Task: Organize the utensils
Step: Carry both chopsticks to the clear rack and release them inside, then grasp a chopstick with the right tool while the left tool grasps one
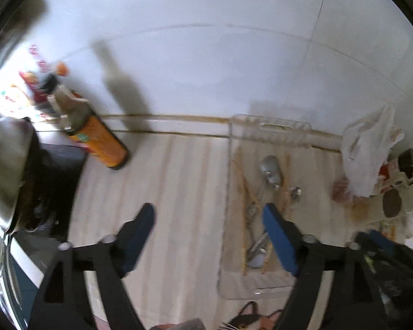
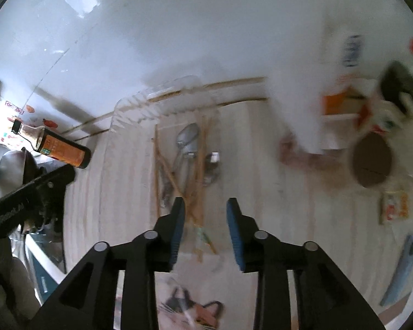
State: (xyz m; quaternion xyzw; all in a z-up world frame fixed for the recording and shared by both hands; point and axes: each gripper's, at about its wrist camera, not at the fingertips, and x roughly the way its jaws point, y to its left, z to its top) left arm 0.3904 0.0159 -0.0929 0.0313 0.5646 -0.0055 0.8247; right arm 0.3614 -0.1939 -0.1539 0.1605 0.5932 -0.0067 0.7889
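Observation:
A clear plastic tray (image 1: 235,288) lies on the pale striped counter and holds metal spoons (image 1: 269,167) and several wooden chopsticks (image 1: 246,189). The tray (image 2: 129,104), spoons (image 2: 188,137) and chopsticks (image 2: 199,148) also show in the right wrist view. My left gripper (image 1: 209,211) is open and empty, its right finger over the tray's near half. My right gripper (image 2: 205,205) is open and empty, hovering above the near ends of the chopsticks.
An orange sauce bottle (image 1: 96,137) stands left of the tray by the white wall. A pot (image 1: 5,165) sits at far left. A white plastic bag (image 1: 369,148) and packets crowd the right. A blue knife-like tool (image 2: 402,269) lies at right. A cat-print cloth (image 2: 190,310) is nearest.

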